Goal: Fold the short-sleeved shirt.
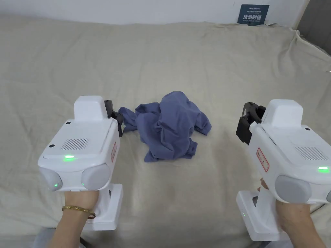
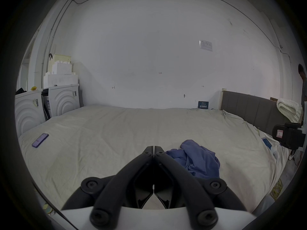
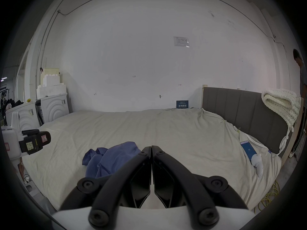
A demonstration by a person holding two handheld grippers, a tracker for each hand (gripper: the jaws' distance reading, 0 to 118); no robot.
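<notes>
Currently, by item:
Shirt: blue short-sleeved shirt [image 1: 173, 127], crumpled in one heap, unfolded, on the beige bed sheet [image 1: 194, 58] roughly mid-bed; seen also in left gripper view [image 2: 197, 160] and right gripper view [image 3: 109, 160].
Left gripper: [image 1: 117, 120] held in the left hand [image 1: 79, 198], just beside the shirt's left edge, tip close to a trailing bit of cloth; contact not decidable from head view. Jaws pressed together tip to tip in its own view [image 2: 154, 149], nothing between them. Also visible at the left edge of right gripper view [image 3: 35, 141].
Right gripper: [image 1: 247, 124] held in the right hand [image 1: 292, 218], well apart from the shirt, over bare sheet to its right. Jaws closed on each other in its own view [image 3: 151, 148], nothing clamped. Also visible at the far right of left gripper view [image 2: 285, 138].
Bracelet: gold band [image 1: 78, 210] on the left wrist.
Phones: purple phone [image 2: 40, 140] lying far left on the sheet; blue-screen phone [image 3: 248, 149] near the right edge, beside a small white object.
Headboard: grey padded headboard [image 3: 240, 110] along the right side, cream knit blanket [image 3: 280, 107] draped over it.
Wall: white, small dark sign [image 1: 253, 14] at bed level.
Bystander: another person [image 3: 301, 77] standing at far right edge, mostly cut off.
</notes>
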